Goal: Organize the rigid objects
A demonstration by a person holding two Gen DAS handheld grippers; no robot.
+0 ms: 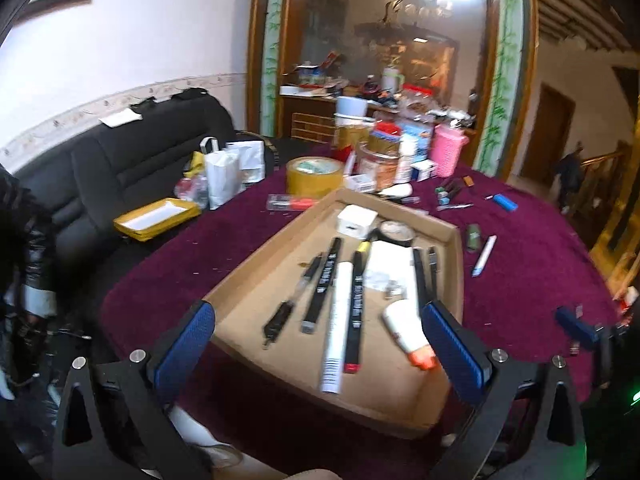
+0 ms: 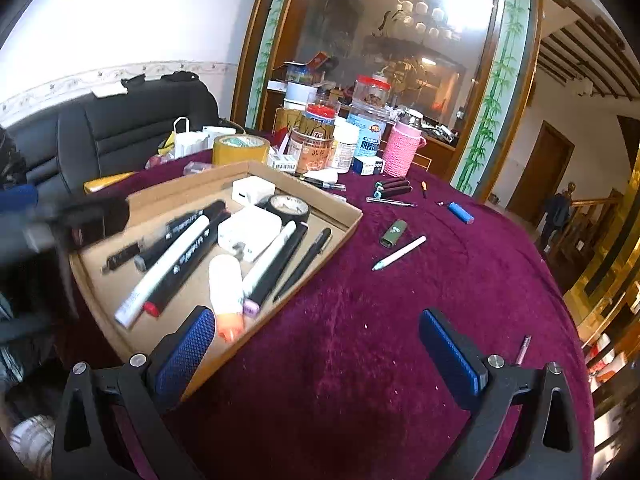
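The left tool [image 1: 318, 344] is wide apart over the cardboard tray [image 1: 240, 280], which holds markers. The right tool [image 2: 318, 344] is wide apart over the red tabletop [image 2: 360, 360]. A pink pen [image 2: 399, 258] lies there, beside the tray.

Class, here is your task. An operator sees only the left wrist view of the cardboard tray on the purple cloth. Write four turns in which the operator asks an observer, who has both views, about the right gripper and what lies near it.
Operator: I see only the edge of the right gripper. Is it holding anything?
Observer: No. The right gripper is open and empty, over the purple cloth beside the cardboard tray.
Operator: Is anything loose lying close to it?
Observer: Yes. A thin pen lies on the cloth just outside its right finger.
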